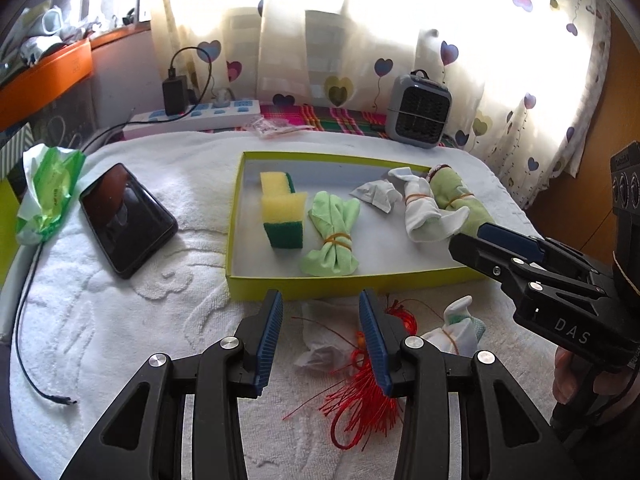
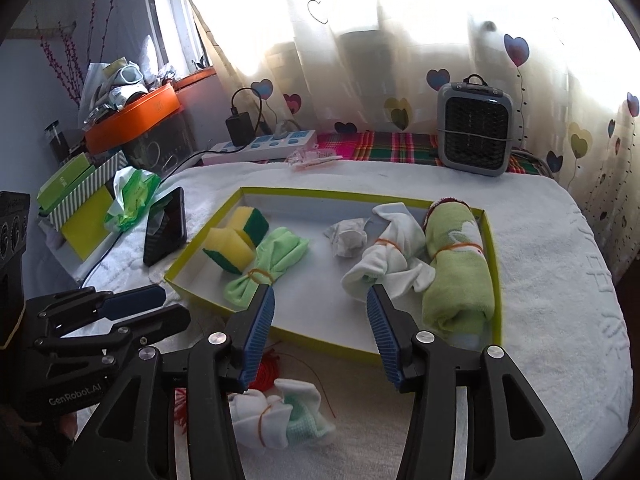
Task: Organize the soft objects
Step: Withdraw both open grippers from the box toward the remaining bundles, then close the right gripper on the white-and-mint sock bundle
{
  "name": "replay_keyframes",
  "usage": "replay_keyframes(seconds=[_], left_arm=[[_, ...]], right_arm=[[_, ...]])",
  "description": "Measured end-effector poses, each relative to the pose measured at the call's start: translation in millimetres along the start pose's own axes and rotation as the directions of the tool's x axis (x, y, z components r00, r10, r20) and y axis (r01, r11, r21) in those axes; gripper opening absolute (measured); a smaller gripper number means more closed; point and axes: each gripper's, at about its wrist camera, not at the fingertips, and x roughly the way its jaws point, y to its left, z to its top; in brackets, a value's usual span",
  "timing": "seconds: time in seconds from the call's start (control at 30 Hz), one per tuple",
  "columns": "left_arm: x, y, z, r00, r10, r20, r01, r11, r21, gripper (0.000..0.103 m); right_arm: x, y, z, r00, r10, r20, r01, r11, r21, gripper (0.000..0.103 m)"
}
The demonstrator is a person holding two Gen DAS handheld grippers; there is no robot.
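Observation:
A shallow yellow-green box (image 1: 256,280) (image 2: 320,342) lies on a white towel. In it are a yellow-and-green sponge (image 1: 282,208) (image 2: 236,240), a banded green cloth (image 1: 332,236) (image 2: 268,268), a crumpled white wad (image 1: 378,194) (image 2: 348,236), a banded white sock bundle (image 1: 424,208) (image 2: 384,264) and a rolled green towel (image 1: 456,192) (image 2: 456,264). In front of the box lie a white-and-mint sock bundle (image 1: 456,330) (image 2: 276,412), a red tassel (image 1: 364,400) (image 2: 266,372) and a clear plastic bag (image 1: 320,340). My left gripper (image 1: 320,296) (image 2: 174,304) hangs open above the tassel. My right gripper (image 2: 321,292) (image 1: 470,238) is open over the box's near edge, with nothing in it.
A black phone (image 1: 128,220) (image 2: 166,232) and a green tissue pack (image 1: 48,192) lie left of the box, beside a loose black cable (image 1: 24,320). A power strip (image 1: 200,114) and a grey heater (image 1: 418,110) stand at the back. Boxes (image 2: 76,196) crowd the far left.

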Motion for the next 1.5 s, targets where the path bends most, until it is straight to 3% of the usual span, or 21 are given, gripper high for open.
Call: replay_keyframes(seconds=[0.4, 0.6, 1.27, 1.5], left_arm=[[-11, 17, -19, 1.0, -0.013, -0.005, 0.013, 0.999, -0.046, 0.038], [-12, 19, -26, 1.0, -0.026, -0.014, 0.025, 0.998, -0.053, 0.038], [-11, 25, -36, 0.999, -0.045, -0.027, 0.043, 0.997, -0.065, 0.038], [-11, 27, -38, 0.999, -0.044, -0.032, 0.042, 0.997, -0.072, 0.038]], right_arm=[[-13, 2, -36, 0.999, 0.003, -0.033, -0.001, 0.998, 0.063, 0.055], [-14, 2, -50, 0.999, 0.014, -0.05, -0.008, 0.993, 0.115, 0.065], [-2, 1, -57, 0.996, 0.029, -0.088, -0.013, 0.984, 0.176, 0.067], [4, 3, -60, 0.992, 0.072, -0.104, -0.049, 0.977, 0.207, 0.067]])
